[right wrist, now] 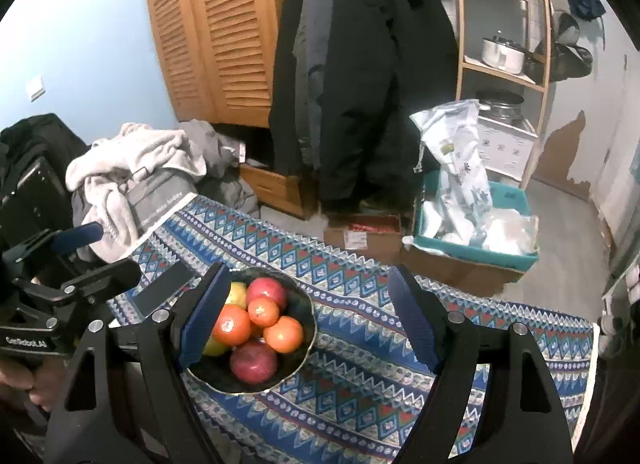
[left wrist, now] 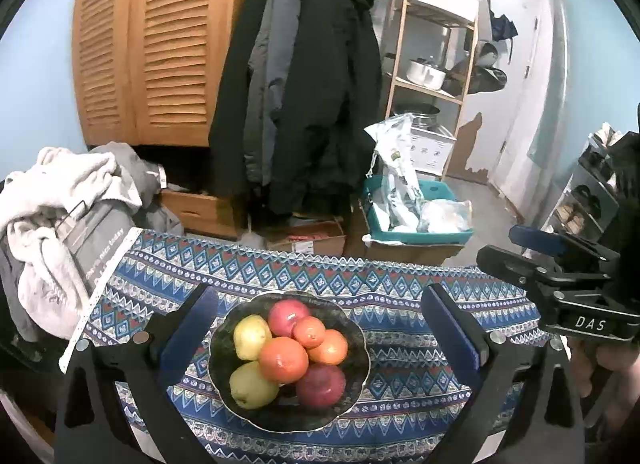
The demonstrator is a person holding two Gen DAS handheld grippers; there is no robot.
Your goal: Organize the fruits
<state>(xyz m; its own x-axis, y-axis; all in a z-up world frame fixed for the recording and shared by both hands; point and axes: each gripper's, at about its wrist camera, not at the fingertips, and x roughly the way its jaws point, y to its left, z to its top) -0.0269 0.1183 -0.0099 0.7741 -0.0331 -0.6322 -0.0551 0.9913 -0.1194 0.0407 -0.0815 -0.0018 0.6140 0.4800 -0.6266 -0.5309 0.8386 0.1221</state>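
Both claws hover spread and empty above the dark bowl (left wrist: 224, 328) of fruits (left wrist: 284, 358) on the patterned cloth (left wrist: 400, 304); the right gripper (right wrist: 306, 320) finger (right wrist: 200, 320) hides the yellow ones; left gripper (left wrist: 318, 328) frames the bowl

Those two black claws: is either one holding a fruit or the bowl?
Neither. The left gripper and right gripper both stand open and empty above the bowl.

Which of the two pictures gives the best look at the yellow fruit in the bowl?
The left wrist view: both yellow fruits lie in full sight in the bowl. In the right wrist view, a blue pad of the tongs hides most of them.
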